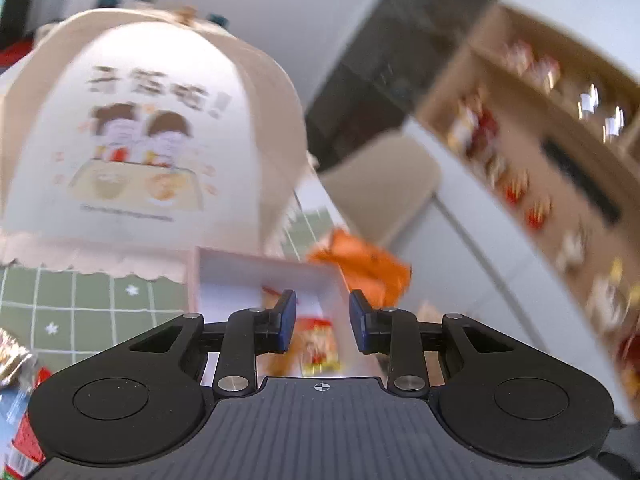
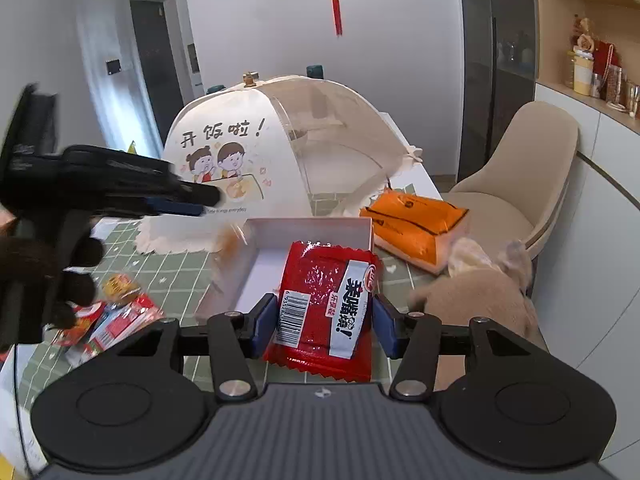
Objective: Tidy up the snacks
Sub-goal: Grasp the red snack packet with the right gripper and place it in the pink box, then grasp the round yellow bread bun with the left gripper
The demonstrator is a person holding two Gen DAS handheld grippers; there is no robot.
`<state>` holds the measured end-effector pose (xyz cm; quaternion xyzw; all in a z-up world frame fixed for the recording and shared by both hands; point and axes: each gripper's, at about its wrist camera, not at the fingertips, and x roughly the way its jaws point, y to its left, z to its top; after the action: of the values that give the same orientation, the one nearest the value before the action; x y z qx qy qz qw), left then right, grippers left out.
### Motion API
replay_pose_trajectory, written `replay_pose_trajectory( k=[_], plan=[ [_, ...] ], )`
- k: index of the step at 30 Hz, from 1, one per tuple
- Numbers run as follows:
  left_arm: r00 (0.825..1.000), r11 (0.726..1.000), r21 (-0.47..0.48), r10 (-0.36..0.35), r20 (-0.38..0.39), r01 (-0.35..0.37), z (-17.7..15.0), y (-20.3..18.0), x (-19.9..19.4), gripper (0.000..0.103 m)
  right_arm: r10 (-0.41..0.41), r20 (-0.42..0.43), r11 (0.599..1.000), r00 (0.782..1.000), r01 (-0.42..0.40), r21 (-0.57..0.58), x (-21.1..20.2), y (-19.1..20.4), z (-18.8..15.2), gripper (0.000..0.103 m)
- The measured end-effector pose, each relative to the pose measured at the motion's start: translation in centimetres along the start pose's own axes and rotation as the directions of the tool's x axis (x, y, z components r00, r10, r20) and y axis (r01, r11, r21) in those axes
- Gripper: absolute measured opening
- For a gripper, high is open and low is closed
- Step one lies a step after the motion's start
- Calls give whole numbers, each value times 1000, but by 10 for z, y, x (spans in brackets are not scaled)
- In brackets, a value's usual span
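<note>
Red foil fills the centre of the right wrist view: a red snack packet point(image 2: 326, 312) with a white label and a barcode sits between the blue pads of the right tongs point(image 2: 325, 322), which are clenched on its two sides. The packet hangs just in front of a white open box point(image 2: 308, 228) that stands on the green checked worktop point(image 2: 168, 268) at mid-frame. Behind the box, a cream food cover point(image 2: 256, 148) printed with two cartoon children rises in the upper middle. An orange pack point(image 2: 414, 216) lies right of the box, and a tan plush toy point(image 2: 476, 292) sits at lower right, beside a beige chair point(image 2: 528, 168). Several small snack packets point(image 2: 116, 312) lie loose on the worktop at lower left. At the far left of the same view, the left tongs point(image 2: 192, 200) reach in sideways, blurred. The left wrist view is motion-blurred and tilted; its left tongs point(image 1: 323, 320) are released, the pads apart with nothing between them, pointing over the white box point(image 1: 256, 276) near the bottom centre. A small red and yellow packet point(image 1: 320, 348) lies in the box beyond the pads. Wooden shelves point(image 1: 540, 128) carrying blurred items run down the right edge.
</note>
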<state>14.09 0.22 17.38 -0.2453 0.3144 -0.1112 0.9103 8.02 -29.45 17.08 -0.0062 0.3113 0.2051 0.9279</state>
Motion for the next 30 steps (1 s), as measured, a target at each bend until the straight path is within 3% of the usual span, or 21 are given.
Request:
replay_pose_trajectory(
  k=[3,6,9,12,14,17,19,20,23,24,30],
  plan=[
    [998,999,-19,48,52,-47,-13,23,-25,33,52,-4,998,999,-52,31,29,-1,25,51],
    [991,990,-50,132,5,-132,-30,52,-28,33,62,-9,996,998,-61,68,78,2,59,69],
    [963,961,-66,270,7,-269,-48,84,-43,32,11,-59,999,998,-9,41,116,16,71,71],
    [942,940,-61,337,-1,-336,-63,114,-69,32,132,-108,991,985,-132,11,120,41,52,71],
    [933,933,-31,357,-49,-359,-75,127,-74,32,192,-166,980,967,-199,-30,119,67,28,71],
    [936,943,28,332,-114,-331,-98,134,-74,33,299,-295,939,907,-335,-79,126,115,-22,71],
    [929,937,51,349,-120,-345,-112,130,-78,33,312,-380,911,871,-388,-141,134,149,-59,69],
    [925,932,36,362,-115,-361,-117,131,-82,33,296,-407,901,864,-394,-181,138,166,-76,64],
    [935,938,-52,335,-115,-343,-123,142,-93,33,299,-417,873,858,-423,-242,143,198,-103,60],
    [936,938,-64,331,-121,-341,-123,144,-94,33,300,-398,873,867,-418,-251,144,204,-107,60],
    [932,942,9,333,-142,-335,-124,129,-86,33,280,-357,877,891,-388,-282,149,211,-110,60]
  ],
)
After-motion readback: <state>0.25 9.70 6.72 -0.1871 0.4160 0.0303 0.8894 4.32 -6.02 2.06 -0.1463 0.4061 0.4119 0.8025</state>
